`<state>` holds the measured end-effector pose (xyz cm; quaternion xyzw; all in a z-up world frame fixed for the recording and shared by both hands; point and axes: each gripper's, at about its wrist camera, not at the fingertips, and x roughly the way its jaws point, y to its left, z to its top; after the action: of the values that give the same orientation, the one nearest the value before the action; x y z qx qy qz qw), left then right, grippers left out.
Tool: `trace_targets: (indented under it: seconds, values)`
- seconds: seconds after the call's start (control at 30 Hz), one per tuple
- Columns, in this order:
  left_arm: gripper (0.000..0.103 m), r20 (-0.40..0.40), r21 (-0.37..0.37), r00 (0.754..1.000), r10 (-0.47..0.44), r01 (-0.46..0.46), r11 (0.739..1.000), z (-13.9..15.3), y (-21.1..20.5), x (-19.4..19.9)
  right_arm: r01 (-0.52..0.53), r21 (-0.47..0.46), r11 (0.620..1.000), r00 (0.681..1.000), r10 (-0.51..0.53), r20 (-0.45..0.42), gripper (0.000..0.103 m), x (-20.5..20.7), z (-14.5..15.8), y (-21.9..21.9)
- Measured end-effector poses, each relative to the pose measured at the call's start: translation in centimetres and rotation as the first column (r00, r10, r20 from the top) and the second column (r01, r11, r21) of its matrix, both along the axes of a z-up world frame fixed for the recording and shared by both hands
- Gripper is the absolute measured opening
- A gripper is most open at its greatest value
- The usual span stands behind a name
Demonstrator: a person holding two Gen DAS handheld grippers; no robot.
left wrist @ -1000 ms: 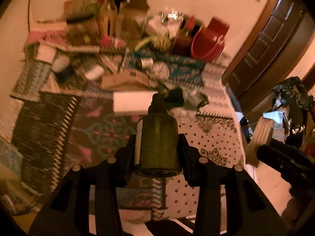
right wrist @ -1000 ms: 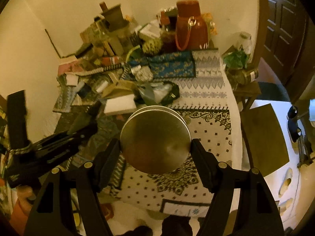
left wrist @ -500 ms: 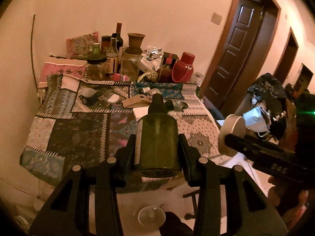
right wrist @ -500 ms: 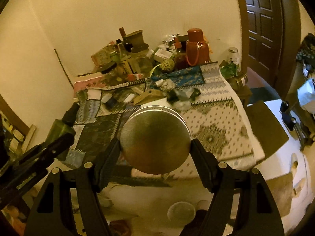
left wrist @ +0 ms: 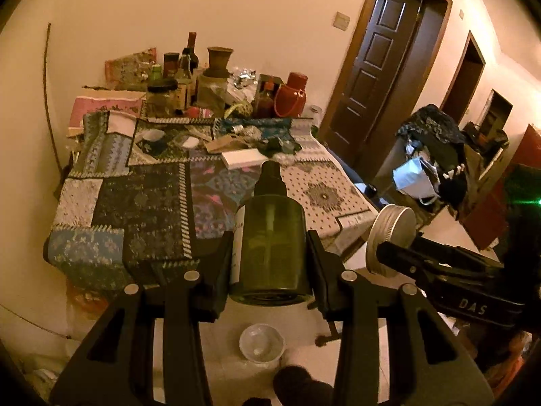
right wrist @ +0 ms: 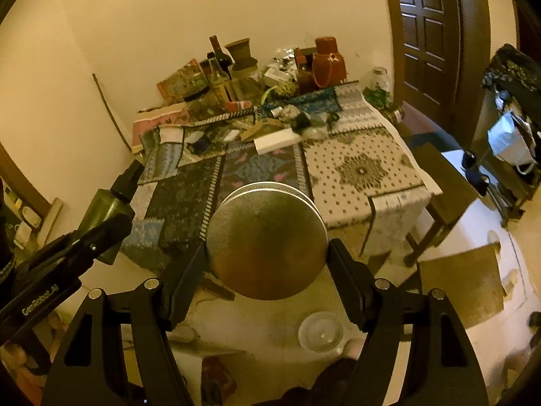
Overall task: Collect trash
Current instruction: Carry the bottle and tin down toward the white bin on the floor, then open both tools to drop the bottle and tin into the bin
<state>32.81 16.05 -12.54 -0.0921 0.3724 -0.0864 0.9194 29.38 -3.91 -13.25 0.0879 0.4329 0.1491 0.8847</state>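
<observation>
My left gripper (left wrist: 270,260) is shut on a dark green spray bottle (left wrist: 270,240), held in the air in front of the cluttered table (left wrist: 142,203). The bottle also shows in the right wrist view (right wrist: 108,209). My right gripper (right wrist: 267,253) is shut on a round silver tin (right wrist: 267,240), held off the table's near edge. The tin shows in the left wrist view (left wrist: 392,237) at the right. More litter lies mid-table: a white box (left wrist: 241,159), crumpled wrappers (left wrist: 277,143) and brown paper (left wrist: 226,142).
Bottles, jars and a red jug (left wrist: 290,96) crowd the table's far end. A clear plastic cup (left wrist: 260,341) lies on the floor below. A bin with bags (left wrist: 426,155) stands at the right near a dark door (left wrist: 375,67).
Both grippers have pulled back and away from the table with the bottle and the tin still held. The table looks smaller and the floor now shows below.
</observation>
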Motion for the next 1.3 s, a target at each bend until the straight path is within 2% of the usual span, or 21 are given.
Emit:
trace_targets:
  seconds: [0.13, 0.27, 0.5, 0.67, 1.0, 1.17, 1.3]
  values:
    - [0.041, -0.03, -0.025, 1.0, -0.009, 0.009, 1.0, -1.5, -0.3, -0.6, 0.004, -0.02, 1.0, 0.999, -0.005, -0.038, 0.07, -0.8, -1.4, -0.3]
    - [0.041, -0.086, -0.04, 0.996, -0.011, 0.007, 0.999, -4.0, -0.9, -0.8, -0.006, -0.033, 0.999, 0.994, 0.002, -0.106, 0.07, -0.5, -4.1, -0.6]
    - [0.041, -0.217, -0.033, 0.976, 0.009, -0.016, 0.999, -10.4, -2.6, 0.1, -0.038, -0.032, 0.999, 0.976, 0.031, -0.213, 0.07, 0.2, -10.1, -1.9]
    - [0.041, -0.279, -0.026, 0.959, 0.041, -0.05, 0.998, -16.0, -3.9, 0.9, -0.077, -0.052, 0.996, 0.962, 0.061, -0.265, 0.07, 1.2, -15.3, -3.1]
    - [0.041, -0.382, -0.005, 0.917, 0.112, -0.124, 0.992, -29.7, -4.8, 2.0, -0.17, -0.091, 0.981, 0.927, 0.128, -0.351, 0.07, 1.9, -29.4, -3.4]
    - [0.041, -0.434, 0.004, 0.891, 0.135, -0.148, 0.989, -36.2, -4.6, 2.2, -0.212, -0.086, 0.973, 0.924, 0.171, -0.342, 0.07, 2.1, -34.1, -3.0]
    - [0.041, -0.459, 0.016, 0.877, 0.143, -0.153, 0.988, -39.7, -4.7, 2.5, -0.24, -0.037, 0.97, 0.904, 0.21, -0.374, 0.07, 2.7, -37.6, -3.0]
